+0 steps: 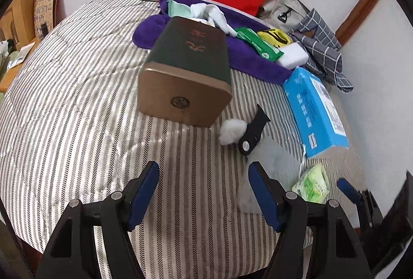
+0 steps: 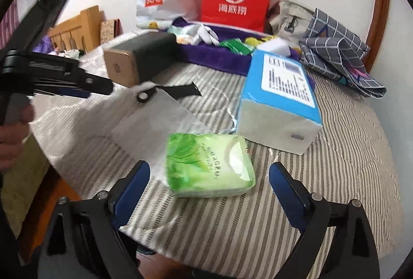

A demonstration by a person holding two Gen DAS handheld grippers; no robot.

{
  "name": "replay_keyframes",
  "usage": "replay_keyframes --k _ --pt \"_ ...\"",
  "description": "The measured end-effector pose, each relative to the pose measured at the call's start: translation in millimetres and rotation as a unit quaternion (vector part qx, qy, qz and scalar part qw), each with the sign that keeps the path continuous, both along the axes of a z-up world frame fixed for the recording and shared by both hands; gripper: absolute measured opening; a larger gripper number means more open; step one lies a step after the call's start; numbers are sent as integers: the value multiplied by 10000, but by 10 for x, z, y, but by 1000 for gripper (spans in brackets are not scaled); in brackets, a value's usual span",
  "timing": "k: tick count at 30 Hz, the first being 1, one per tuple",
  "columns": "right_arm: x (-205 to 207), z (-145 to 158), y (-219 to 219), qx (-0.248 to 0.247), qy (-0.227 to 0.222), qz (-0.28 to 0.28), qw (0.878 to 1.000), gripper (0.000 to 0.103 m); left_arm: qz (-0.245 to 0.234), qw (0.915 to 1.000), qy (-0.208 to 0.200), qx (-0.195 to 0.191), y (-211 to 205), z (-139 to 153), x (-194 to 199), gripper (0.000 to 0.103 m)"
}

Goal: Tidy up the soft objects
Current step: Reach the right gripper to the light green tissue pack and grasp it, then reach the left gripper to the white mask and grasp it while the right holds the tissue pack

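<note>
The green tissue pack (image 2: 210,165) lies on the striped quilt (image 2: 335,175) between the right gripper's (image 2: 209,181) wide-open jaws, untouched. The left gripper (image 1: 204,186) gapes empty. Beyond, a dark tin (image 1: 185,72) lies toppled, its contents hidden.

Even daylight, soft shadows; fisheye warp, dark corners, slight motion blur.

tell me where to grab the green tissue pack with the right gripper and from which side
Grip the green tissue pack across its two long side edges, coming down from above and the near end. It lies flat on the striped bedspread, right between the open right gripper fingers, with clear space on both sides for them.
</note>
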State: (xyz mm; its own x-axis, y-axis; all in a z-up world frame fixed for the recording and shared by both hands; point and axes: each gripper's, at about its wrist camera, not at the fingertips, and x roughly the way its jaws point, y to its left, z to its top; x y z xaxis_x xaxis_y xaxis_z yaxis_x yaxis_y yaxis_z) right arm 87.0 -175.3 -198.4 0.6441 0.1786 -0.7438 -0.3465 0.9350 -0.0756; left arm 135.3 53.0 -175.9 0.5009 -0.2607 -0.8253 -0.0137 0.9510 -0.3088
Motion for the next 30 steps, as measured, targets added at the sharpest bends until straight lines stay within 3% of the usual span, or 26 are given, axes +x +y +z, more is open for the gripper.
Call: replay_keyframes --k 7,8,10,17,23,25,30 --pt "204 -237 -11 276 399 19 9988 92 -141 9999 1 35 -102 -54 6 70" --pt "218 -265 -22 335 430 -4 9985 90 -164 9999 -15 35 -128 -56 21 70" --pt "210 -249 -63 501 340 -37 9982 75 -230 9997 -38 25 -180 -60 49 70" --pt "151 -158 -225 684 354 -63 9970 74 -338 9991 -85 250 -358 -87 236 68" --pt "81 -95 -392 759 304 -135 9966 74 8 9998 -131 -117 -258 -91 383 61" --pt "89 -118 -444 821 367 -184 9958 74 122 9998 -56 -155 -248 -136 435 45" --pt "110 -218 -512 998 515 -300 9932 74 218 9993 -79 -285 -279 -190 480 39"
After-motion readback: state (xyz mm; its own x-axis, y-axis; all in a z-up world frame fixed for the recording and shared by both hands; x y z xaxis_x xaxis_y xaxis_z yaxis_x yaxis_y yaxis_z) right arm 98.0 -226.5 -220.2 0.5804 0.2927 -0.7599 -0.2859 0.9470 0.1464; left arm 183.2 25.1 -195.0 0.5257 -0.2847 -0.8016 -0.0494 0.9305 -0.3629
